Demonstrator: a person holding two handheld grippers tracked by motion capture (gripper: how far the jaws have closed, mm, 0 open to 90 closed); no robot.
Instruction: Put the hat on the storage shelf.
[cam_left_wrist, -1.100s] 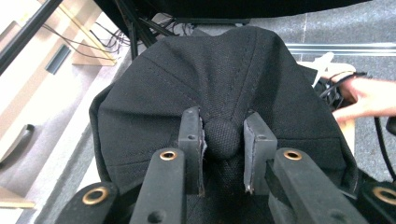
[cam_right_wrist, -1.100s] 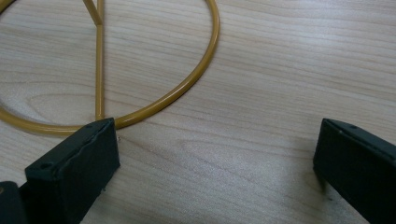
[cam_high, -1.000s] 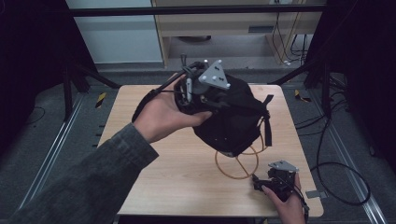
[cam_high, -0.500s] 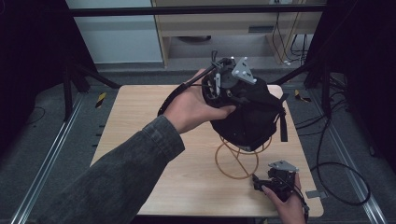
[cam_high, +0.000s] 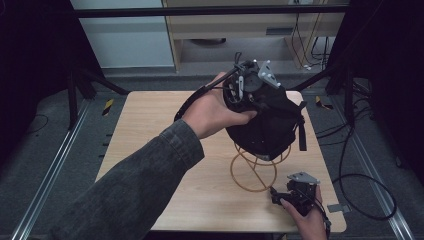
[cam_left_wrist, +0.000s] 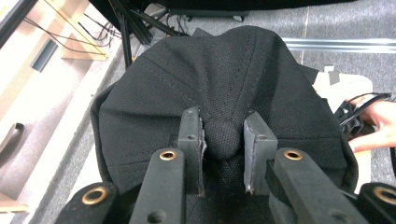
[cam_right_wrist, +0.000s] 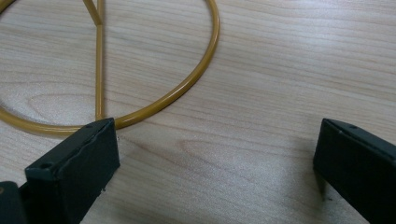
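A black cap (cam_high: 267, 127) hangs over a yellow wire stand (cam_high: 252, 169) at the middle right of the wooden table (cam_high: 145, 135). My left gripper (cam_high: 248, 97) is shut on the cap's crown. In the left gripper view the two pads pinch the round top button (cam_left_wrist: 223, 136) of the cap (cam_left_wrist: 210, 70), and my left gripper (cam_left_wrist: 223, 135) points down onto it. My right gripper (cam_high: 278, 196) rests open on the table beside the stand's base. In the right gripper view its jaws stand wide apart, my right gripper (cam_right_wrist: 215, 149) holds nothing, and the stand's ring (cam_right_wrist: 187, 81) runs past the left jaw.
A black strap (cam_high: 301, 132) dangles from the cap's right side. Cables (cam_high: 360, 180) lie on the floor right of the table. A cabinet (cam_high: 240, 30) stands behind the table's far edge. The table's left half is bare wood.
My left hand has carried the cap to the right, so it now hangs over the wire stand and hides its top. The right gripper has not moved.
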